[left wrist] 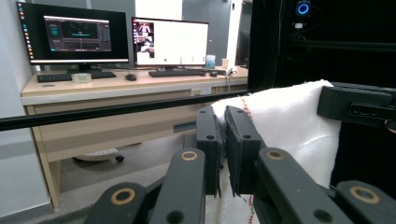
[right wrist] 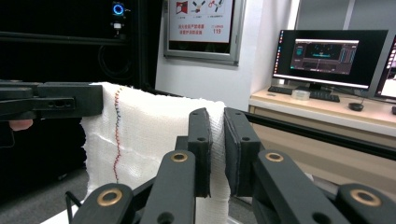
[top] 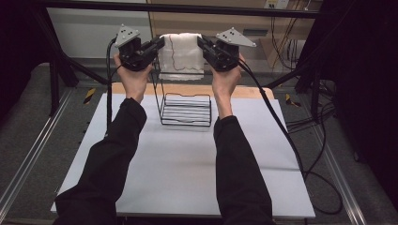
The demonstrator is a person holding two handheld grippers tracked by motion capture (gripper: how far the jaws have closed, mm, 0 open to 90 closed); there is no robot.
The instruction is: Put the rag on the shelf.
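Both raised grippers, left gripper [top: 157,45] and right gripper [top: 202,44], clamp the white towel [top: 180,56].

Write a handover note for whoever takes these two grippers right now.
Left gripper: shut on the left edge of the white towel.
Right gripper: shut on its right edge.
The towel is held up between them, folded over and hanging, above the back of the black wire rack on the white board.
Done: towel lifted and spread.
Left: probably lower it onto the rack, then open both grippers.
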